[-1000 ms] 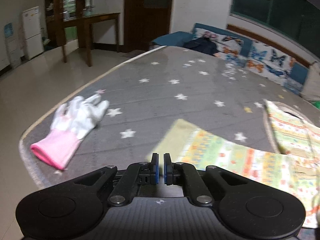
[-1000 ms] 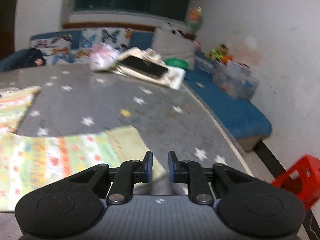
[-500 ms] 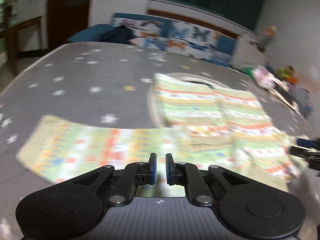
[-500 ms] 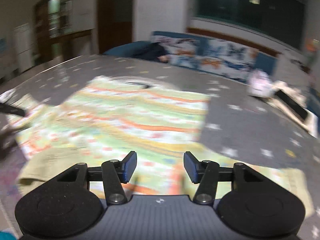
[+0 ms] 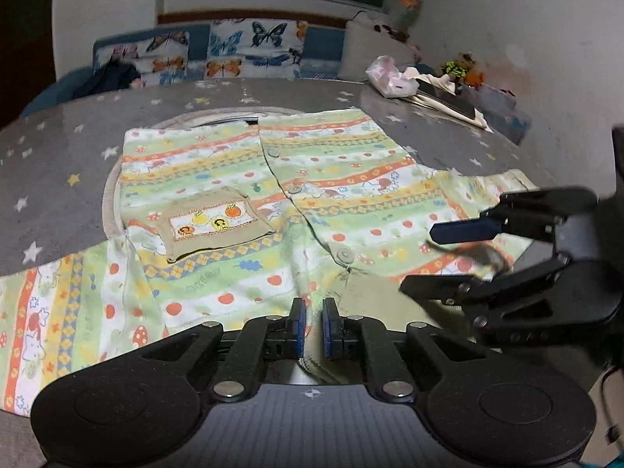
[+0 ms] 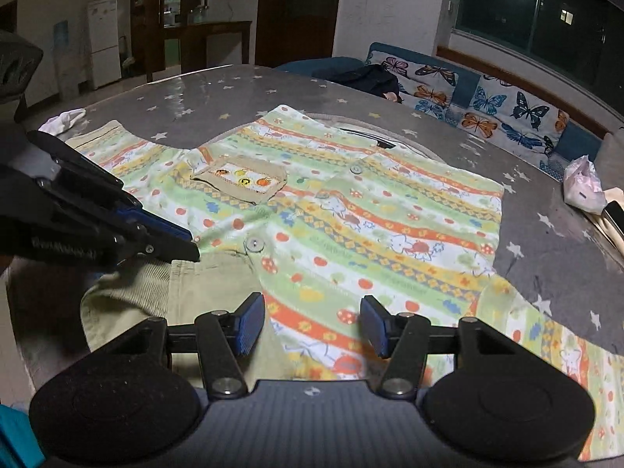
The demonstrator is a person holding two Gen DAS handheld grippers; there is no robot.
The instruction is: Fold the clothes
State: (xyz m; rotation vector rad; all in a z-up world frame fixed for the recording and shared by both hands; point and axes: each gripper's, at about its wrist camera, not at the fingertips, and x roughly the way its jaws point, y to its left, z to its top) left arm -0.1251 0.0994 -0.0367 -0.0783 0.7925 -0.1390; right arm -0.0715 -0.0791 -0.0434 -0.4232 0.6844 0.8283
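Note:
A child's striped shirt (image 5: pixel 273 202) with green, yellow and orange bands, buttons and a tan chest pocket (image 5: pixel 212 226) lies front up on the grey starred surface (image 5: pixel 58 148); it also shows in the right wrist view (image 6: pixel 351 226). Both sleeves are spread out. My left gripper (image 5: pixel 312 325) hovers over the tan hem at the near edge, jaws nearly together with a narrow gap and nothing between them. My right gripper (image 6: pixel 312 325) is open over the lower front of the shirt; it also shows in the left wrist view (image 5: pixel 448 257).
A white and pink glove (image 6: pixel 62 121) lies near the far left edge. A pink bag (image 6: pixel 583 185) and a flat cloth bundle (image 5: pixel 448 97) lie at the right. Butterfly cushions (image 5: pixel 234 50) and a dark garment (image 6: pixel 366 78) line the back. A fridge (image 6: pixel 103 41) stands behind.
Both grippers swung inward from the sleeve ends toward the shirt's middle hem. My right gripper opened wide. My left gripper's jaws stayed nearly together.

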